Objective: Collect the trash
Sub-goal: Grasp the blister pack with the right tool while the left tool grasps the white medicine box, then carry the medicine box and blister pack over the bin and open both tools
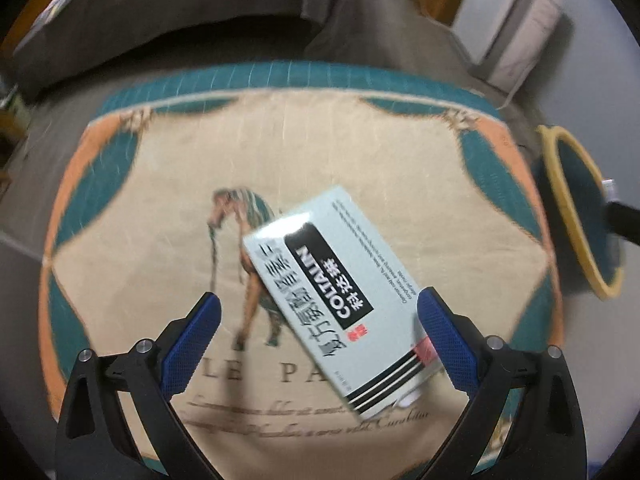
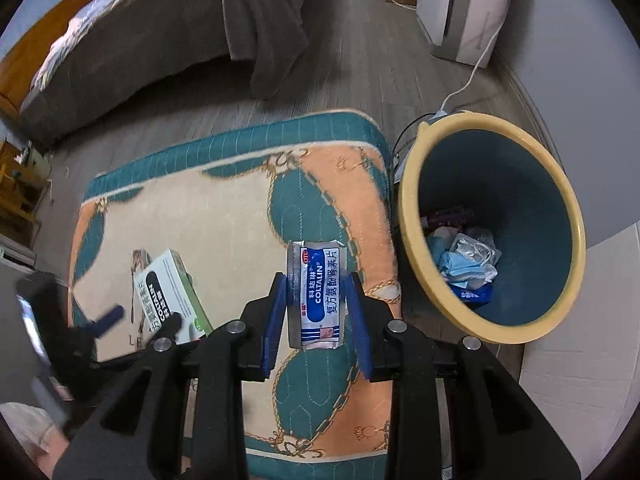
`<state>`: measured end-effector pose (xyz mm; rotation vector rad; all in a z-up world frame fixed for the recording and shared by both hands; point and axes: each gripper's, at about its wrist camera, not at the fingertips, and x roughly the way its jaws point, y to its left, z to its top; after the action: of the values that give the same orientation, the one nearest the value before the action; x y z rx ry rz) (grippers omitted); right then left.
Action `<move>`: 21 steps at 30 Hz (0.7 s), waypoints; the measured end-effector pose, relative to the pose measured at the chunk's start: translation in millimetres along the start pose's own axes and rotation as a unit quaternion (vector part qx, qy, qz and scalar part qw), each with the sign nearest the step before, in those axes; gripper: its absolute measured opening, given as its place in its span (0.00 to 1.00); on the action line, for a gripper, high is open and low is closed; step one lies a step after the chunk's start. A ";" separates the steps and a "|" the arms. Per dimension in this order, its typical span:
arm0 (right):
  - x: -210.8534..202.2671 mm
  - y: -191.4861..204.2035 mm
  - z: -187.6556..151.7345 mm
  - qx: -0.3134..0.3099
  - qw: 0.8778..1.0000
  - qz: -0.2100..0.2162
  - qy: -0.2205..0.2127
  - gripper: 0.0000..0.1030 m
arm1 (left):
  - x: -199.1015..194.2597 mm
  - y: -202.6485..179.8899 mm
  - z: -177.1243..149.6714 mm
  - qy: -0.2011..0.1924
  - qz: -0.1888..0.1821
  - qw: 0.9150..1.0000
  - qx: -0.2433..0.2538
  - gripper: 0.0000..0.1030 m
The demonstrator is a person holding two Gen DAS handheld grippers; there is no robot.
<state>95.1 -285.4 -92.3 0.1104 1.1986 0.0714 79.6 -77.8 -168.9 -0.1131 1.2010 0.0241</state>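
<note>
A pale medicine box marked COLTALIN lies on a patterned cushion. My left gripper is open, its blue fingers either side of the box, the right finger close to the box's edge. The box also shows in the right wrist view. My right gripper is shut on a silver and blue COLTALIN blister sachet, held above the cushion. A teal bin with a yellow rim stands to the right, holding several pieces of trash.
The bin's rim shows at the right edge of the left wrist view. A grey bed with a hanging blanket lies behind the cushion. A white appliance and its cable stand at the back right on the wooden floor.
</note>
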 end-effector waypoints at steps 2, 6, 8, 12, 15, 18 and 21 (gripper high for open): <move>-1.9 -2.5 -0.2 0.002 1.000 0.005 -0.004 0.29 | 6.6 -4.5 -1.7 0.009 -0.004 1.000 -0.018 0.95; -2.7 -6.4 2.8 0.002 1.000 0.013 -0.007 0.29 | 17.0 -18.5 1.3 0.023 -0.001 0.999 -0.028 0.95; -2.0 -8.4 3.0 0.005 1.000 0.016 -0.007 0.29 | 22.5 -23.3 4.5 0.029 0.007 0.999 -0.033 0.95; -2.8 -9.2 4.0 0.003 1.000 0.020 -0.008 0.29 | 32.0 -31.4 6.5 0.038 0.020 0.999 -0.022 0.95; -5.2 -10.0 4.8 0.002 1.000 0.023 -0.011 0.29 | 31.1 -33.2 4.5 0.029 0.028 0.999 -0.001 0.87; -5.7 -11.8 4.8 0.004 1.000 0.024 -0.011 0.29 | 26.8 -30.5 5.1 0.022 0.027 0.999 0.021 0.80; -7.1 -11.9 5.5 0.005 1.000 0.024 -0.010 0.29 | 19.9 -16.4 8.1 0.022 0.024 0.999 0.025 0.77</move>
<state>97.6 -298.3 -85.3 0.1490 1.1756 0.1058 95.6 -94.1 -183.3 -0.0400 1.2467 0.0339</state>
